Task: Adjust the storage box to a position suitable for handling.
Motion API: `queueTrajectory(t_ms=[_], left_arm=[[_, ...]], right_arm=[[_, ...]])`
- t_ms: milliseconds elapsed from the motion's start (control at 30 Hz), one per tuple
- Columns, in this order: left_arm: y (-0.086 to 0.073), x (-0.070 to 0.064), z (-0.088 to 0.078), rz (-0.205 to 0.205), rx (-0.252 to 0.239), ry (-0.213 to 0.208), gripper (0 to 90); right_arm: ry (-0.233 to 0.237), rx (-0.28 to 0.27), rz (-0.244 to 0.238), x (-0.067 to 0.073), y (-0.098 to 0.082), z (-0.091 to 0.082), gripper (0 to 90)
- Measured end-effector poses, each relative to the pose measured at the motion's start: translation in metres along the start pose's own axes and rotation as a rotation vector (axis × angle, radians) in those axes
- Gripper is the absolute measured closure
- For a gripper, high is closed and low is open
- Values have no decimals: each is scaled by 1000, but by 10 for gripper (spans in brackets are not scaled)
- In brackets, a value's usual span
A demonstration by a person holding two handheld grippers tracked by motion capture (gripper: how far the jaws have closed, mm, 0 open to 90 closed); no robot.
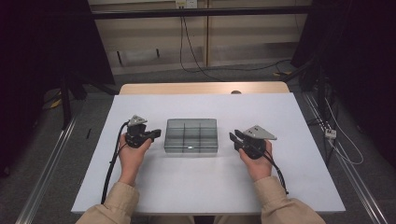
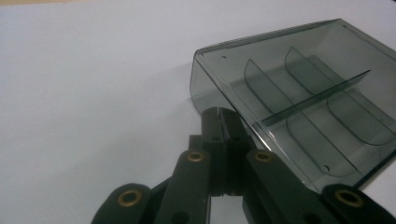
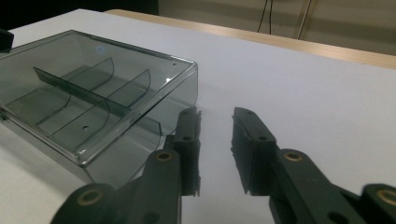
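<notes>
Box [image 1: 191, 136] dividers: gripper views | left gripper [image 2: 220, 113]: jaws closed, empty | right gripper [image 3: 215, 122]: jaws apart, empty

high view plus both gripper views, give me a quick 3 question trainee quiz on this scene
1. True or false: the left gripper has its jaws shut with nothing between them.
2. What does the smoky clear box hold? A) screws B) nothing C) cables
3. Which gripper stands with a gap between its jaws?

Key: 1 true. 2 B, the compartments are bare. 3 the right gripper, beside the box with nothing between its jaws.
</notes>
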State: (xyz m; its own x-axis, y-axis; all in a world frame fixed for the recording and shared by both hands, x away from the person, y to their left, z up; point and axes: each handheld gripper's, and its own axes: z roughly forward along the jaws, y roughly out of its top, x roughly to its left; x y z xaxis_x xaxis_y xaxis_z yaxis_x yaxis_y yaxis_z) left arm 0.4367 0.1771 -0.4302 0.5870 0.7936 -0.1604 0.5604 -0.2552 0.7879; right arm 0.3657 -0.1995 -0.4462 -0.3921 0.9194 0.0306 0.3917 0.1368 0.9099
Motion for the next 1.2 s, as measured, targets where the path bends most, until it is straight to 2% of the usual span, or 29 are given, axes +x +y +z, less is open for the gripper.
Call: queueTrajectory(t_ms=[133, 333, 500, 800, 1200], left_arm=[[0, -4, 8, 8, 8, 3, 900], [-1, -6, 12, 9, 24, -1, 900], [-2, -8, 14, 6, 26, 1, 900], [-5, -7, 18, 4, 54, 5, 900], [-7, -9, 20, 2, 86, 13, 900]], right_arm=[[1, 13, 14, 4, 1, 5, 811], [28, 44, 7, 13, 2, 11, 900], [47, 54, 30, 16, 4, 14, 900], [62, 83, 23, 24, 3, 22, 900], [53, 148, 27, 27, -1, 30, 900]])
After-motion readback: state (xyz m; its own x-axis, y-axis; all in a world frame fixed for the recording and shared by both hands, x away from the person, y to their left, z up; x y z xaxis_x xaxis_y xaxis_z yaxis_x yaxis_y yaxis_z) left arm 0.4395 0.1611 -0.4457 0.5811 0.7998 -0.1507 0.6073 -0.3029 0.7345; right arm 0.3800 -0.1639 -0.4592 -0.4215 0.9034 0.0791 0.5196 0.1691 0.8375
